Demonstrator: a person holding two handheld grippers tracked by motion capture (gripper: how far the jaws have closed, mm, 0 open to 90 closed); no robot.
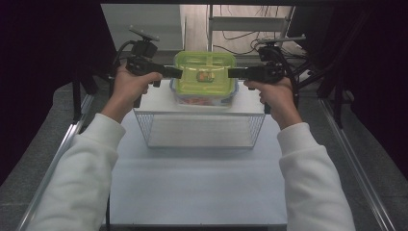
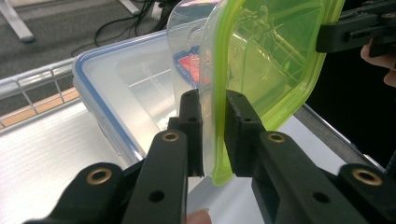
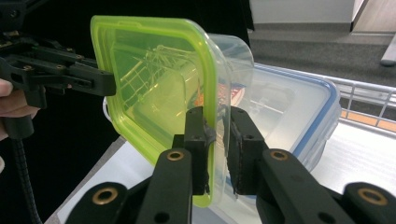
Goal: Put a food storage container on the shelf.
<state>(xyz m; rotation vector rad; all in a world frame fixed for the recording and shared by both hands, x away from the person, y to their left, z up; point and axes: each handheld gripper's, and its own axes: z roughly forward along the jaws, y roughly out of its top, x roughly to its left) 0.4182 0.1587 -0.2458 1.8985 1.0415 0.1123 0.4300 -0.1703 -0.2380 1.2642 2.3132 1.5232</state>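
Observation:
A clear food box with a lime-green lid (image 1: 204, 72) hangs in the air between my two grippers, tilted on edge in both gripper views. My left gripper (image 1: 178, 72) is shut on its left rim; the green lid edge (image 2: 215, 140) sits pinched between the black jaws (image 2: 215, 135). My right gripper (image 1: 232, 72) is shut on the opposite rim, its pads clamping the lid and the clear wall (image 3: 218, 144). Right below the held box sits a larger clear box with a blue-rimmed lid (image 1: 230, 97), (image 2: 107, 88), (image 3: 299, 107). A red label shows through the held box.
A wire rack (image 1: 199, 130) stands on the white table (image 1: 192, 192) just in front of the blue-rimmed box. Metal rails (image 1: 351, 163) run along both table sides. Cables and a metal frame (image 1: 250, 24) lie on the floor behind. Dark curtains close off left and right.

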